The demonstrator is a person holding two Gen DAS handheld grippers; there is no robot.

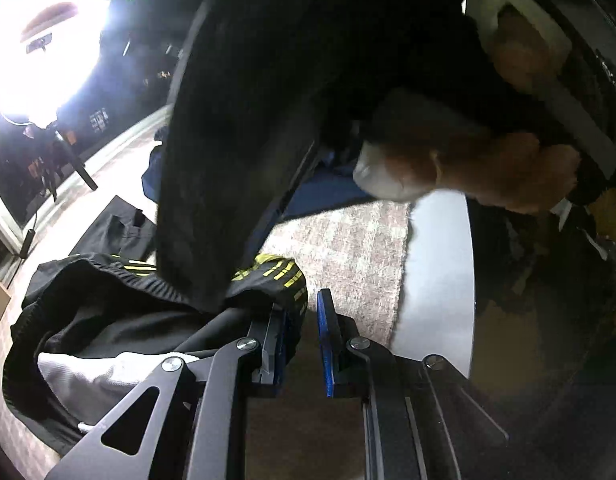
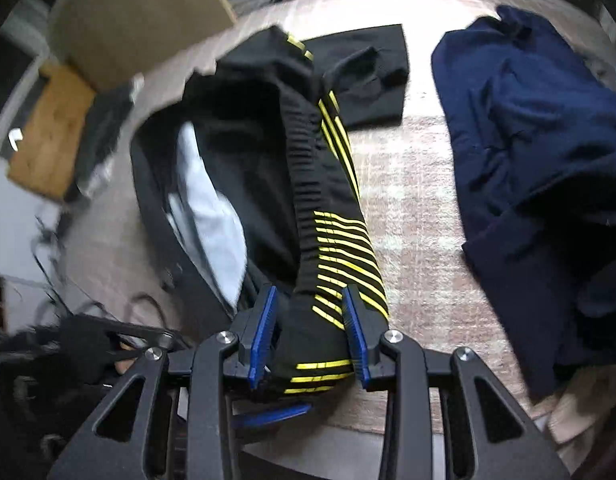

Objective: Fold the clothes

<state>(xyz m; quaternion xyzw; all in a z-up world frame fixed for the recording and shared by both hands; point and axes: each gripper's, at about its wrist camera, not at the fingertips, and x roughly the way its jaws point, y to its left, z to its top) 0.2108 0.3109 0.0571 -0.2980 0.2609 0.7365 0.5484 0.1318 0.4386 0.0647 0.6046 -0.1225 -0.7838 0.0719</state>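
One black cloth (image 2: 358, 76) already lies folded flat at the top of the right view. The striped shorts (image 2: 308, 208) in the middle are still bunched up. The right claw (image 2: 310, 338) squeezes their striped edge. The left claw (image 1: 302, 344) is nearly together, shorts just beside it, holding nothing I can see. The blue pile (image 2: 540, 160) on the right still waits.

Matt black knit shorts (image 2: 308, 184) – ribbed waistband – on a rough woven rug (image 2: 412, 200).

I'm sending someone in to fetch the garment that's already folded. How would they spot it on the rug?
Start at the pale rug and look toward its far edge, near the cardboard box. The folded black garment lies flat there as a neat rectangle, between the black shorts with yellow stripes and the crumpled navy garment. It is the only piece squared off and plain black.
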